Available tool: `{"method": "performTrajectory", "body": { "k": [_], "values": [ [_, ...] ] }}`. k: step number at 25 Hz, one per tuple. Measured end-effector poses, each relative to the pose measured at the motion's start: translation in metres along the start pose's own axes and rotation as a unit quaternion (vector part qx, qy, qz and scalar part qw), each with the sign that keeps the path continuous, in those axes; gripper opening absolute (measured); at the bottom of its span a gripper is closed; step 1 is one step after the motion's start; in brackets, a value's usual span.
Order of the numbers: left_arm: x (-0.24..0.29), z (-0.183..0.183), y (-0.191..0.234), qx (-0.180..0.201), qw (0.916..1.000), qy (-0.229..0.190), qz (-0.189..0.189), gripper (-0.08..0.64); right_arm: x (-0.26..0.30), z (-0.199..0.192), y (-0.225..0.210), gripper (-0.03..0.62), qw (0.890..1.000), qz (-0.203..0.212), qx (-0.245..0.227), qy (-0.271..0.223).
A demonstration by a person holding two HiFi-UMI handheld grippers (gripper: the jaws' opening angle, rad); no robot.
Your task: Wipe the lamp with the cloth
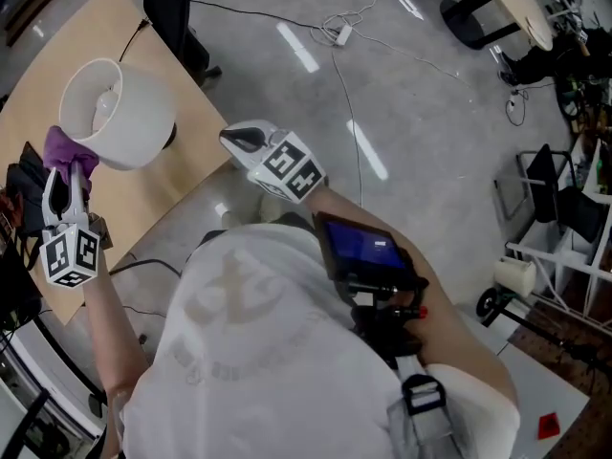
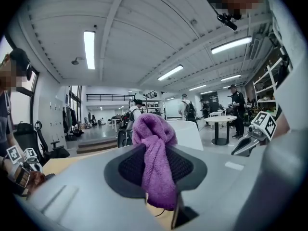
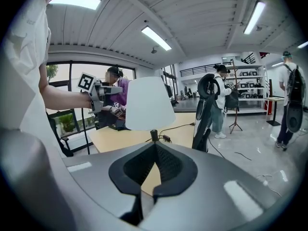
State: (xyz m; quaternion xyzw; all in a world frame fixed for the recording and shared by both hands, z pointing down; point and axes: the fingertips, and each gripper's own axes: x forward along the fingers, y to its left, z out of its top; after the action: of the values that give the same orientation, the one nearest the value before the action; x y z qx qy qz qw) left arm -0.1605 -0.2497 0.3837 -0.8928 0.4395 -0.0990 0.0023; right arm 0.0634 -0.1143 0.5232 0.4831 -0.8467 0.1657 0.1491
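Your left gripper pinches the cloth in its fingers just beside the lamp shade, poised to wipe. On the lamp's other side, the right gripper idles empty, fingers pressed together.

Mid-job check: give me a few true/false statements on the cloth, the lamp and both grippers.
1. The left gripper holds the purple cloth. True.
2. The right gripper grips the lamp. False: it is shut on nothing, apart from the lamp.
3. The lamp stands on a wooden table. True.
4. The cloth lies flat on the table. False: it is bunched in the left gripper, beside the lamp's shade.
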Motion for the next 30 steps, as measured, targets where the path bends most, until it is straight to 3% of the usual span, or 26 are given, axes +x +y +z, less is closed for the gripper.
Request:
{"method": "performTrajectory", "body": {
  "k": [10, 16, 22, 26, 30],
  "values": [
    [0.001, -0.030, -0.005, -0.030, 0.9991, 0.026, 0.015, 0.107, -0.005, -0.003, -0.003, 0.012, 1.000, 0.014, 0.003, -0.005],
    [0.009, -0.079, -0.006, -0.070, 0.9942, 0.081, 0.012, 0.109, -0.003, -0.017, -0.013, 0.012, 1.000, 0.027, 0.013, -0.004],
    [0.010, -0.129, -0.004, -0.109, 0.9820, 0.153, -0.016, 0.109, 0.001, -0.013, -0.018, 0.012, 0.999, 0.030, 0.024, -0.006],
    [0.001, -0.149, -0.002, -0.113, 0.9778, 0.176, 0.000, 0.110, 0.003, -0.009, -0.018, 0.012, 0.999, 0.041, 0.017, -0.008],
    [-0.001, -0.133, 0.005, -0.110, 0.9800, 0.164, 0.028, 0.110, 0.001, -0.002, -0.026, 0.012, 0.998, 0.053, 0.010, -0.014]
  ]
}}
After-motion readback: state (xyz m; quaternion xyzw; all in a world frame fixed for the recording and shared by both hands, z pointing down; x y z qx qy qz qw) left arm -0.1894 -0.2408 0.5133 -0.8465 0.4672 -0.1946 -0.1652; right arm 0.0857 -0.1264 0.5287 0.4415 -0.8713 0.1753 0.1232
